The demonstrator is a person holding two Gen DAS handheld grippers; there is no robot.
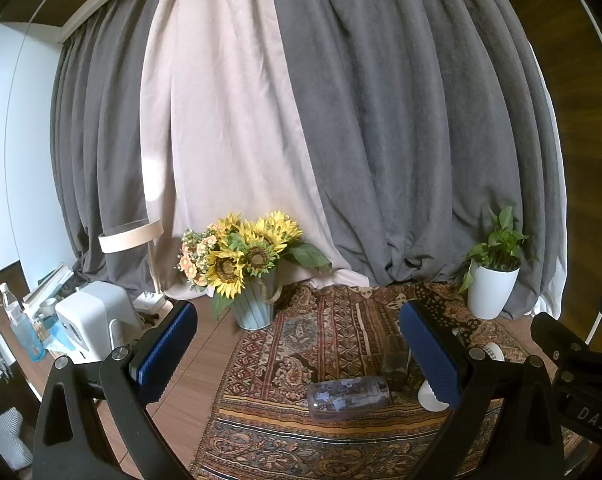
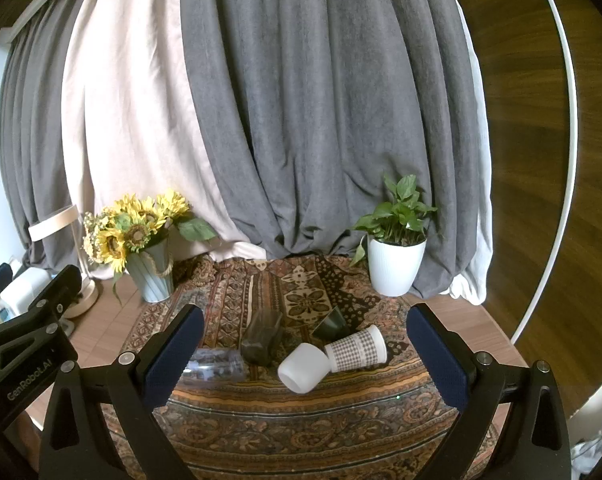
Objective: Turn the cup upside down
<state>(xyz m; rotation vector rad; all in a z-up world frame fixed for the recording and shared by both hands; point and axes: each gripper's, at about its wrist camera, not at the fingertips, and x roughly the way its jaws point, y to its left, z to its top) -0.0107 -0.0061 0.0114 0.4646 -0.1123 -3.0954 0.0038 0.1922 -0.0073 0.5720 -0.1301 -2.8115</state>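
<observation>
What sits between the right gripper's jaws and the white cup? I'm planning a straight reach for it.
Nothing visible does. The white cup lies on its side on the patterned cloth, ahead of the open right gripper. The checkered cup touches its right side, and the dark glass lies just left.

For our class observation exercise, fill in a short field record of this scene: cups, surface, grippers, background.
cups: five, all lying on their sides: clear cup, brown glass, dark green cup, white cup, checked paper cup
surface: patterned cloth
left gripper: open, empty
right gripper: open, empty
background: sunflower bouquet, potted plant, curtains
</observation>
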